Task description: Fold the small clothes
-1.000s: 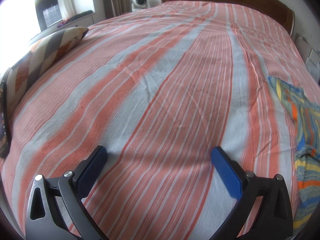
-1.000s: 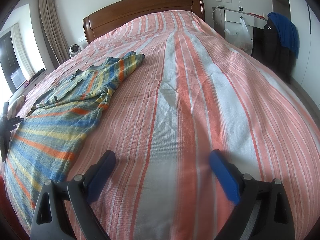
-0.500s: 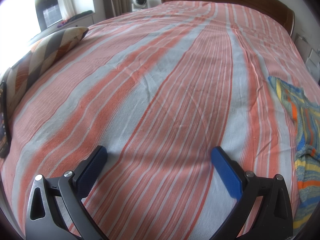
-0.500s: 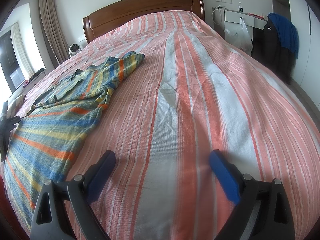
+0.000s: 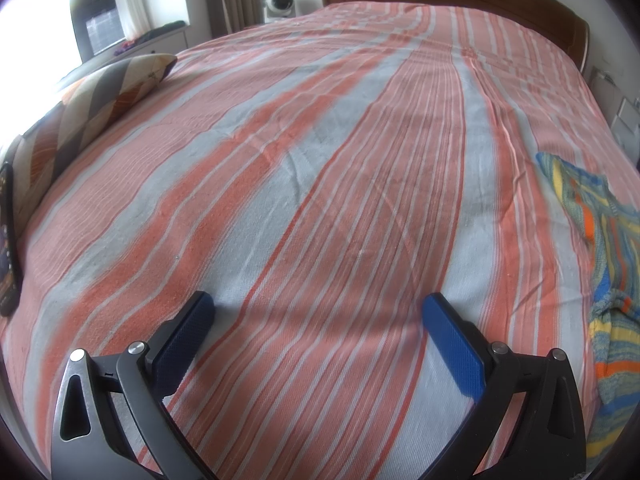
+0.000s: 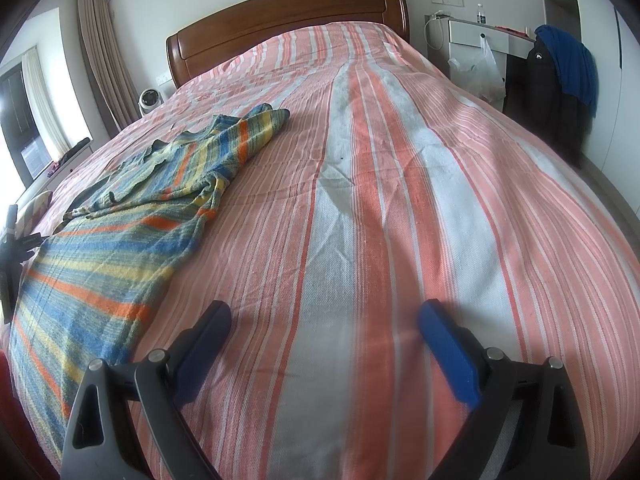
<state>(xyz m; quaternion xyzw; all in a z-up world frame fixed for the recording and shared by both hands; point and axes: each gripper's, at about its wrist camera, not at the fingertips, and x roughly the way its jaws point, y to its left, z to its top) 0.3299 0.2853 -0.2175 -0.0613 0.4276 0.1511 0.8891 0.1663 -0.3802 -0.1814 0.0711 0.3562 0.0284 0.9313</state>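
Striped bedspread [image 6: 360,208], unfolded striped top [image 6: 120,240]: bring your spread, empty left gripper [image 5: 318,314] and right gripper [image 6: 324,320] to its hem corners.

The shirt [image 6: 132,216] lies spread on the bedspread [image 6: 360,200], left of the right gripper [image 6: 324,320] and reaching from near it toward the far headboard [image 6: 280,28]. In the left view the shirt [image 5: 600,264] lies at the right edge, right of the left gripper [image 5: 318,312]. Both grippers sit at the near edge over bare bedspread, touching no cloth. A pillow [image 5: 100,100] lies at the bed's left side, with a phone [image 5: 6,236] nearer along that edge. A fan [image 5: 279,2] stands beyond the far left corner, beside the curtain [image 6: 104,60]. To the right of the bed stands a desk [image 6: 480,40], with a bag [image 6: 478,76] hanging before it and jackets [image 6: 560,80] nearer.
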